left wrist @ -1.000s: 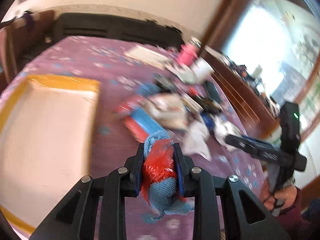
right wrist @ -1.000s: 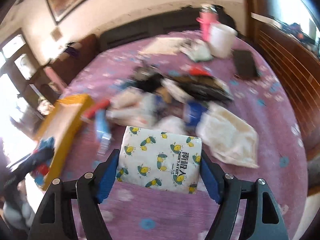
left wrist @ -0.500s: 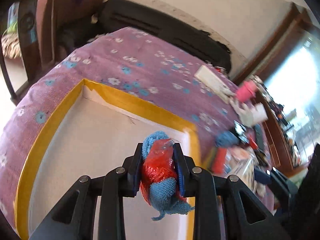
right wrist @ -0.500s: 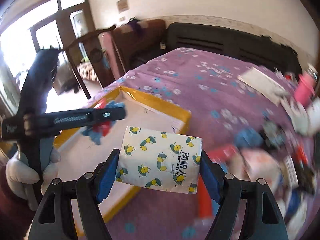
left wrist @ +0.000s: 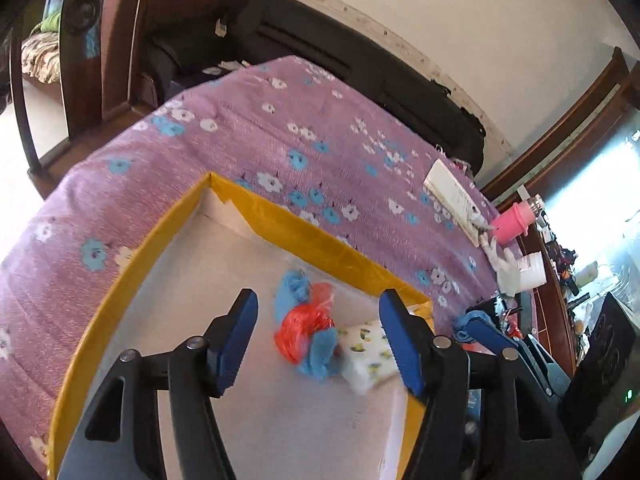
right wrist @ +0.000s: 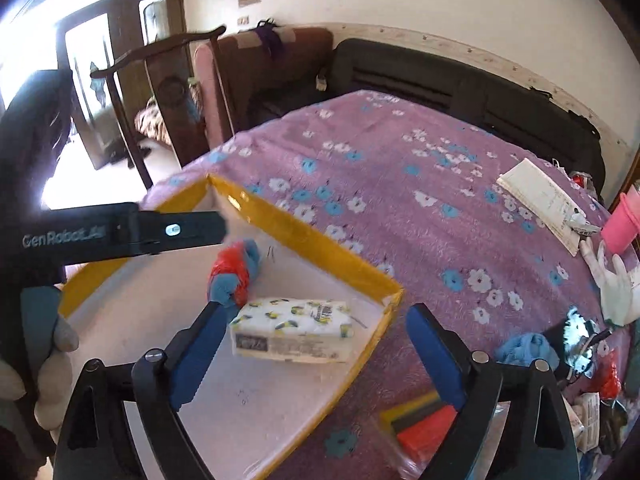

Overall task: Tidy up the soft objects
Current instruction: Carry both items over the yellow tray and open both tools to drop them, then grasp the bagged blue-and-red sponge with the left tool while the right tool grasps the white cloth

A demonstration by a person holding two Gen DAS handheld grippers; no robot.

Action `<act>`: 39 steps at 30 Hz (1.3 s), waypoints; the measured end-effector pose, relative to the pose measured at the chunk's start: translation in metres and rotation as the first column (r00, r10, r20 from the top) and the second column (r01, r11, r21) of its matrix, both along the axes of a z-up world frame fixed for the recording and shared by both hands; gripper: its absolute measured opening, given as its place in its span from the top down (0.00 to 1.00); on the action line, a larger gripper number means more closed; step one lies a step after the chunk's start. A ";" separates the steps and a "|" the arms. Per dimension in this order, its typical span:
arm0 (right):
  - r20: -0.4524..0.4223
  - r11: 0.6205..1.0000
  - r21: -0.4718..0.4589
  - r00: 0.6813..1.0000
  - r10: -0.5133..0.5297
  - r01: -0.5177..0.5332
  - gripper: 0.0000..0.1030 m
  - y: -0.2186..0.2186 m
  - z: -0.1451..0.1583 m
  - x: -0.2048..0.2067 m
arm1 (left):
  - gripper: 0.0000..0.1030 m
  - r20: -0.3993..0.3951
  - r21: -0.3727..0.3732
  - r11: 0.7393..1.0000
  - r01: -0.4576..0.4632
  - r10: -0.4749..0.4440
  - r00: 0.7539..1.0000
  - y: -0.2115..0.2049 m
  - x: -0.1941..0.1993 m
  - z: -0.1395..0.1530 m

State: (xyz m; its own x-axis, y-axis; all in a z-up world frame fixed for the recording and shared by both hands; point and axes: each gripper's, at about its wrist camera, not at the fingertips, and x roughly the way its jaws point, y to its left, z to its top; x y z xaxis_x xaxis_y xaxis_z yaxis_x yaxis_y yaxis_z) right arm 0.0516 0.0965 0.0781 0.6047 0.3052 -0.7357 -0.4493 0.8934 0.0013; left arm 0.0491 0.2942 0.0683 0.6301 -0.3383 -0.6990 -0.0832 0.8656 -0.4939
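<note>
Tissue pack (right wrist: 292, 334) and red-blue cloth bundle (left wrist: 306, 334) lie touching in the yellow-rimmed box (left wrist: 320, 240). Left gripper (left wrist: 318, 340) and right gripper (right wrist: 312, 356) are both opening, nothing gripped. Drop step done; next likely calls for fetching more from bed clutter (right wrist: 528, 346)
</note>
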 end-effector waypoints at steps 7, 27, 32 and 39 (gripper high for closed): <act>0.052 0.987 0.091 0.989 -0.137 0.132 0.08 -0.100 0.036 -0.044 | 0.29 0.100 0.036 0.996 0.084 -0.088 0.991 -0.036 -0.036 0.042; -0.144 0.850 0.275 0.893 -0.426 0.449 0.07 -0.308 -0.023 -0.151 | 0.20 -0.103 0.316 0.886 0.339 -0.323 0.941 -0.256 -0.053 -0.033; -0.183 0.843 0.311 0.898 -0.401 0.439 0.07 -0.303 -0.033 -0.147 | 0.20 -0.149 0.299 0.903 0.307 -0.274 0.950 -0.252 -0.038 -0.048; -0.257 0.834 0.317 0.888 -0.383 0.451 0.07 -0.282 -0.048 -0.119 | 0.46 -0.132 0.295 0.901 0.319 -0.292 0.947 -0.257 -0.045 -0.054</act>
State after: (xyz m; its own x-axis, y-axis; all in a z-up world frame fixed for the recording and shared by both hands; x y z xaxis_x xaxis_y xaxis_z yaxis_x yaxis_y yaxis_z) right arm -0.0674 -0.1857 0.0305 0.6062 0.3153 -0.7301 0.0045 0.9167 0.3996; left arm 0.0037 0.0373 0.0141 0.4662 -0.2641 -0.8444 0.1812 0.9627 -0.2010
